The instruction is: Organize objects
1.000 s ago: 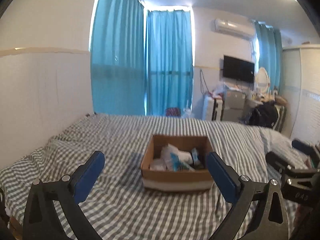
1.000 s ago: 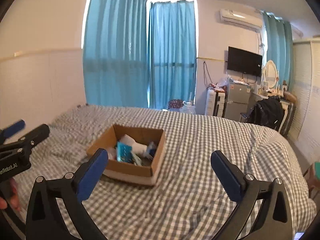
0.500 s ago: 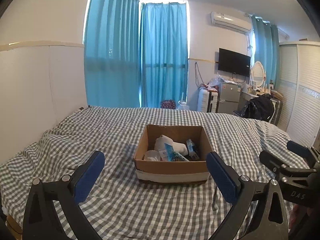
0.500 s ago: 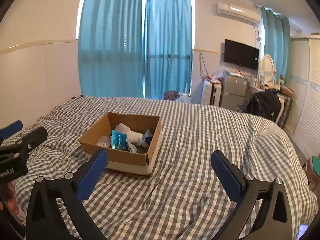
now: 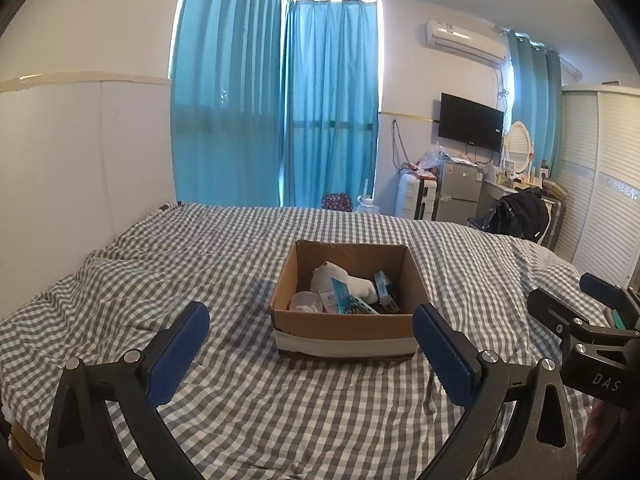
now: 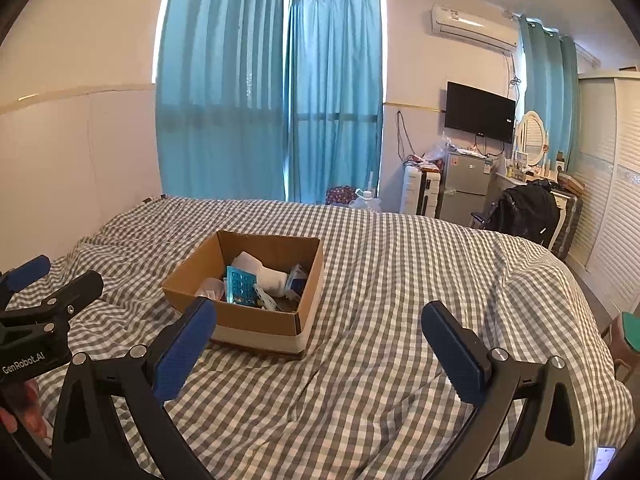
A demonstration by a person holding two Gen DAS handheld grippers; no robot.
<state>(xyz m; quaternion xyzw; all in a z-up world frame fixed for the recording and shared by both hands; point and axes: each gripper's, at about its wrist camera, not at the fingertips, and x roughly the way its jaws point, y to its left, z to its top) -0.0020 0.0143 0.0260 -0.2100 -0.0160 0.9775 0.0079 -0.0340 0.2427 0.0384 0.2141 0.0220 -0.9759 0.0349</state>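
Note:
A brown cardboard box (image 5: 344,330) (image 6: 260,322) stands on the grey-checked bed (image 5: 240,400) (image 6: 400,320). Inside lie a white rolled cloth (image 5: 340,278) (image 6: 260,270), a teal blister card (image 6: 240,290) (image 5: 348,302), a clear cup (image 5: 306,302) and small packets. My left gripper (image 5: 310,346) hangs open just in front of the box, holding nothing. My right gripper (image 6: 318,346) is open too, to the right of the box and nearer than it. Each gripper shows at the edge of the other's view.
A white wall panel (image 5: 80,160) runs along the bed's left side. Blue curtains (image 5: 280,120) hang behind. A fridge (image 6: 466,184), a suitcase (image 6: 420,192), a chair with a black bag (image 6: 528,212) and a white wardrobe (image 6: 612,200) stand beyond the bed's far right.
Both grippers have risen and tilted down a little, so the box sits lower in view and more of its inside shows. Both stay open.

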